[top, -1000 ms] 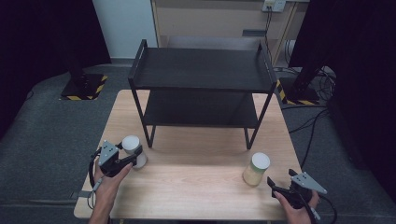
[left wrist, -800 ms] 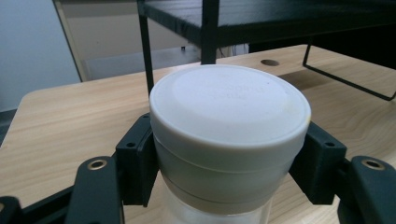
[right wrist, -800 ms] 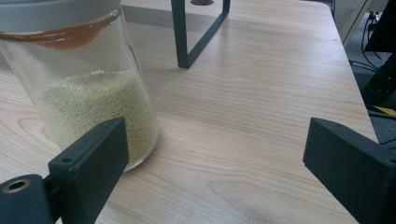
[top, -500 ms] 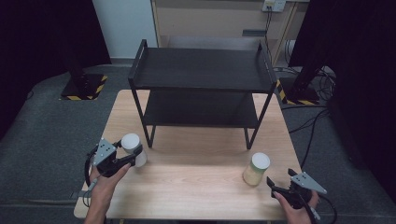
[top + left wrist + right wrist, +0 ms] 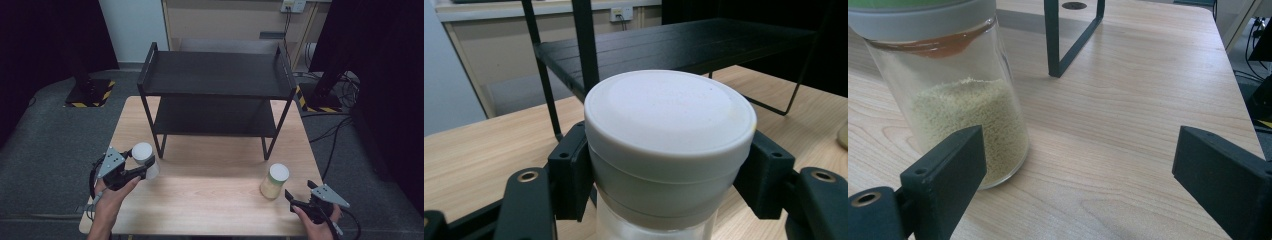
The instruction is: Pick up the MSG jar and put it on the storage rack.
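Clamping unlabelled white-lidded jar (image 5: 669, 150), left gripper (image 5: 134, 172), right gripper (image 5: 296, 200) spread apart, grain jar (image 5: 274, 181) nearby.

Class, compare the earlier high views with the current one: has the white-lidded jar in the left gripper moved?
Yes. The white-lidded jar, clamped in the left gripper, has risen slightly, now sitting higher against the rack's front-left leg than before.
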Motion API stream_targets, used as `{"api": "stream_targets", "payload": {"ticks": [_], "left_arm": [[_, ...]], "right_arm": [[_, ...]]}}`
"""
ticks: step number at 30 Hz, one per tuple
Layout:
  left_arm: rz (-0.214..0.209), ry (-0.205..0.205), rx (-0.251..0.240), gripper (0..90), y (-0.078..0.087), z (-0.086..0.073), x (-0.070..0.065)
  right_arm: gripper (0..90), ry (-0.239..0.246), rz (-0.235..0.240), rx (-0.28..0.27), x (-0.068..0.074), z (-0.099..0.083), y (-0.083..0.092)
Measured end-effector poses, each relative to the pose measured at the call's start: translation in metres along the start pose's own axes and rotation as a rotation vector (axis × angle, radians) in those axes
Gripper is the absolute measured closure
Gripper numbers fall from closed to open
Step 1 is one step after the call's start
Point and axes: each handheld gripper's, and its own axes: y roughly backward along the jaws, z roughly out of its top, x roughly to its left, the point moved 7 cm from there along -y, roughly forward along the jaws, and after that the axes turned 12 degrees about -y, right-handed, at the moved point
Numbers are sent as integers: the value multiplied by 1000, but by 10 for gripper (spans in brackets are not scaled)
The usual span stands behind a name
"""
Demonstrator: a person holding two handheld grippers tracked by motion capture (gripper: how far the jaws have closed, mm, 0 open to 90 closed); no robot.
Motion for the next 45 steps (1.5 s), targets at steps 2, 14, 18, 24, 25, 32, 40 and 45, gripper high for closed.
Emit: {"api": "stream_targets", "payload": {"ticks": [2, 14, 18, 24, 25, 32, 40, 45], "left_arm": [[-6, -5, -6, 328, 1, 3, -1], [-50, -20, -20, 328, 2, 15, -4], [-55, -22, -15, 328, 1, 14, -5], [-65, -30, -14, 328, 1, 15, -5], [-64, -30, -14, 328, 1, 15, -5], [-60, -34, -20, 328, 4, 16, -3], [-49, -32, -26, 328, 9, 18, -2], [-61, -37, -36, 328, 10, 27, -4]], "right_arm": [[76, 1, 3, 0, 0, 0, 0], [75, 12, 18, 1, 1, 0, -2], [75, 8, 22, -1, 0, 0, -4], [74, 9, 33, -4, -2, 0, -7], [74, 10, 34, -2, -2, 0, -8], [73, 6, 33, 4, -4, 0, -11], [73, 3, 29, -3, -5, 2, -7], [73, 5, 29, -3, -5, 2, -7]]}}
